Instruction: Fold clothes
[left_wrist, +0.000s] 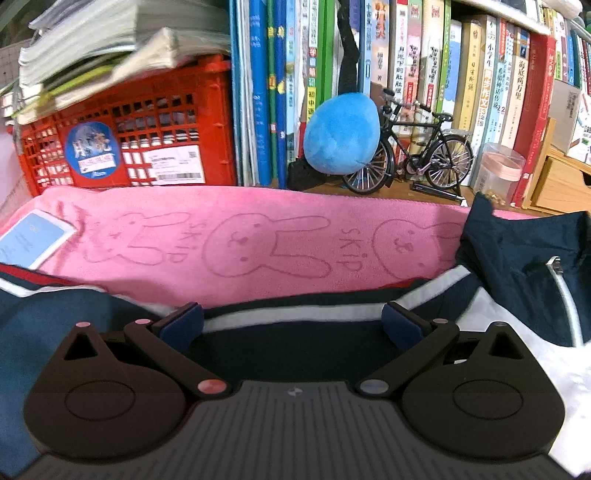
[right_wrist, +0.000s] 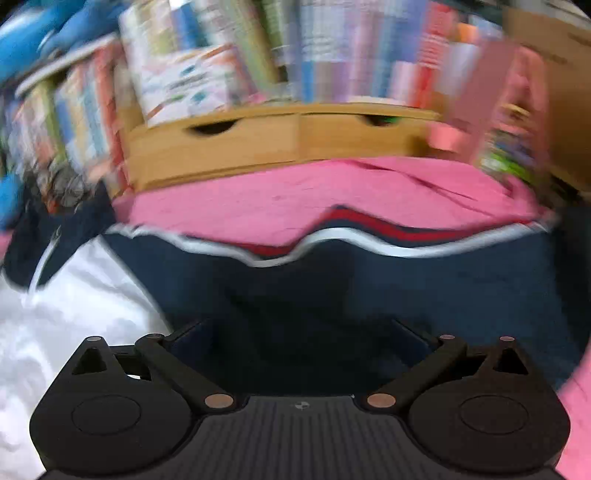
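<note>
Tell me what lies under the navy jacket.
A pink bunny-print towel lies under the navy jacket and shows beyond the jacket's striped edge. How far the towel runs beneath the jacket, and the surface under it, is covered.

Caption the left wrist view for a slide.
Open left gripper poised over a navy-and-white jacket on a pink bunny towel, bookshelf behind.

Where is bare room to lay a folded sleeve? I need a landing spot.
The pink rabbit-print towel is bare between the white-and-blue card and the navy, white and red jacket. Behind it, shelf clutter crowds the edge.
</note>
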